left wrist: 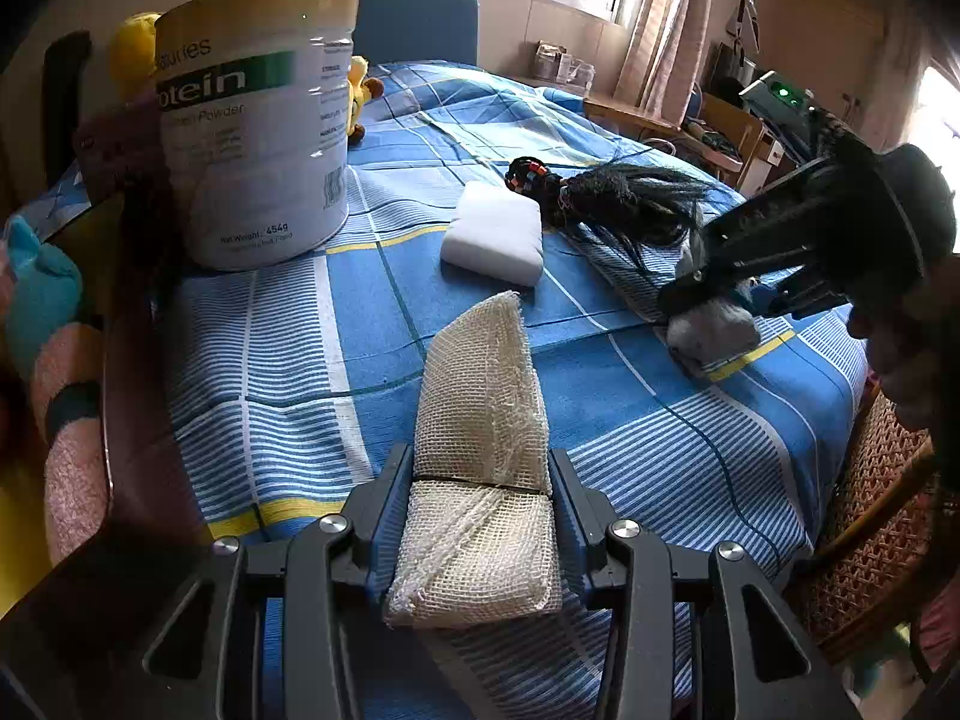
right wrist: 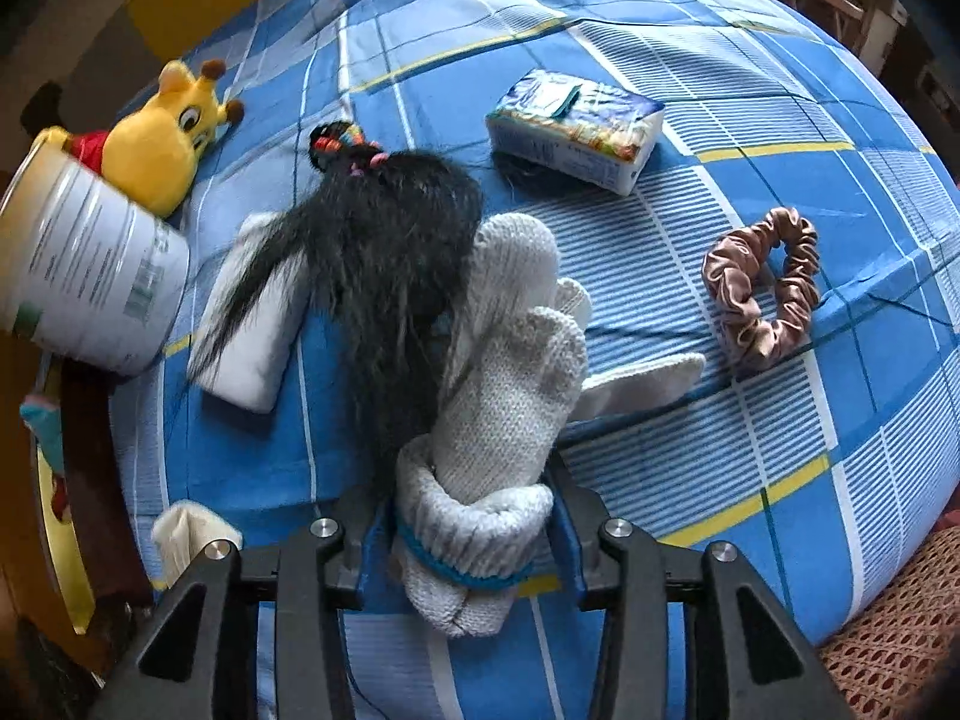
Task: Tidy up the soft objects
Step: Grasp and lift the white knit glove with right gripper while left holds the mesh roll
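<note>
Satin scrunchie, tissue pack, right wrist view only

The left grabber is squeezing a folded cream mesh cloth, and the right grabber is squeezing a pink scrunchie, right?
Not quite. The left gripper does squeeze the folded cream mesh cloth, but the right gripper squeezes a rolled white knitted glove with a blue cuff band. The right wrist view shows the pink satin scrunchie lying untouched on the blue checked bedsheet.

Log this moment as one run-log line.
left tongs: shut on mesh cloth roll | right tongs: shut on knit glove | untouched: hair piece, scrunchie
</note>
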